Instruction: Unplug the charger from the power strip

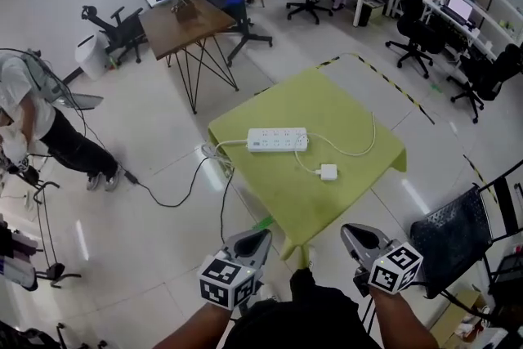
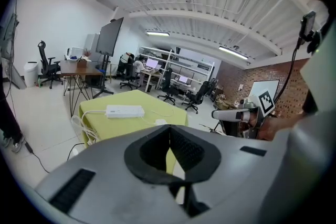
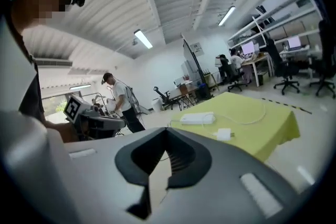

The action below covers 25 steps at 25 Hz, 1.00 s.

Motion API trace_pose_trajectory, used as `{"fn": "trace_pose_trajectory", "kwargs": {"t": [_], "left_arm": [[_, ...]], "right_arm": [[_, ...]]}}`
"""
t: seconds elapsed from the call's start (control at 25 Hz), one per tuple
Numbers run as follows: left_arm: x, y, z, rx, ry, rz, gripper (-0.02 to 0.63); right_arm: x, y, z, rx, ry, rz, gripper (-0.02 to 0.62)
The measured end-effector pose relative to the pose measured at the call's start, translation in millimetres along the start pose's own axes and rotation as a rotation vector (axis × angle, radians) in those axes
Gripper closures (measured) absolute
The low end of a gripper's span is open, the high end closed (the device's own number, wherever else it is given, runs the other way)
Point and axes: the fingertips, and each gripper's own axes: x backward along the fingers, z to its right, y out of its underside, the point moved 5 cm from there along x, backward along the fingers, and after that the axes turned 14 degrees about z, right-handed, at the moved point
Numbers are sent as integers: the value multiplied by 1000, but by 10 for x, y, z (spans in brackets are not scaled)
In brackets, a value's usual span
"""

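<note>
A white power strip (image 1: 278, 140) lies on the green table (image 1: 270, 192), its cord running off the left edge. A small white charger (image 1: 328, 172) lies flat on the cloth just in front of the strip, apart from it, with a thin white cable looping to the right. Both grippers are low, close to my body, well short of the table's near edge. My left gripper (image 1: 260, 234) is shut and holds nothing. My right gripper (image 1: 353, 231) is also shut and empty. In the right gripper view the strip (image 3: 197, 118) and charger (image 3: 224, 134) lie far ahead.
A black mesh chair (image 1: 453, 237) stands close at my right. A brown table (image 1: 186, 24) and office chairs are behind the green table. A person (image 1: 33, 123) stands at the left, with a black cable (image 1: 167, 196) trailing over the floor.
</note>
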Motion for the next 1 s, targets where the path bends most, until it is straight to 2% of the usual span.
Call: {"fn": "trace_pose_trajectory", "kwargs": {"t": [0.16, 0.32, 0.44, 0.72, 1.0], "left_arm": [[180, 194, 70, 23, 26, -5, 598], [280, 237, 124, 25, 18, 3, 600], [373, 192, 222, 14, 19, 4, 598], [419, 146, 403, 35, -63, 70, 598], [361, 170, 609, 18, -100, 73, 598]], "right_arm": [[288, 215, -372, 62, 19, -41, 594], [428, 297, -548, 119, 15, -65, 594], [471, 199, -589, 144, -2, -62, 594], [485, 114, -538, 159, -91, -88, 595], [612, 26, -508, 162, -139, -88, 595]]}}
